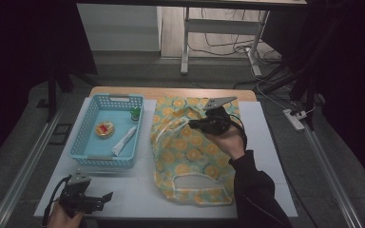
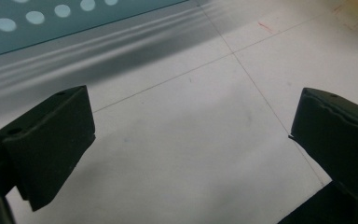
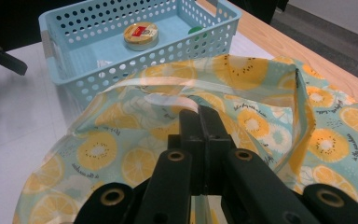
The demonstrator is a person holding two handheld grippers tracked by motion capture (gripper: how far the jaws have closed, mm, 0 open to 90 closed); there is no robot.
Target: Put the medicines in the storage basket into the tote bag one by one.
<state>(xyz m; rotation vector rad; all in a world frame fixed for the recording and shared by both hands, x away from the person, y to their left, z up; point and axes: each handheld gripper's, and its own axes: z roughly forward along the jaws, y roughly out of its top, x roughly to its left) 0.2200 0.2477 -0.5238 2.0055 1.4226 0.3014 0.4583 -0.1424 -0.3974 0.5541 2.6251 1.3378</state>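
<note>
Left tool: the black two-jaw left tool (image 1: 105, 196) lies low over the white desk (image 1: 138, 190) at the near edge, near the front wall of the light-blue perforated plastic basket (image 1: 105, 160); its jaws stand wide apart with nothing but bare desk between them, as the left gripper view (image 2: 191, 135) shows.
Left hand: the person's left hand (image 1: 62, 216) holds that tool from behind, at the near corner of the desk.
Bag: the thin plastic bag printed with yellow citrus slices on a pale teal ground (image 1: 185, 166) lies just beside the basket, on the side away from the left tool, its cut-out handle toward the near edge.
Right tool: the black right tool (image 1: 192, 124) is over the far half of the bag, jaws pressed together on the bag's whitish rim strip (image 3: 182, 100), pinching a fold of film and holding it raised off the desk (image 3: 198, 114).
Right hand: the right hand (image 1: 228, 140), in a dark sleeve, reaches over the bag to grip that tool.
Basket contents: a white tube (image 1: 124, 141) lies along the basket wall nearest the bag; a round flat tin with a yellow and red lid (image 1: 105, 129) sits mid-basket; a small green-capped bottle (image 1: 135, 113) stands in the far corner nearest the bag.
</note>
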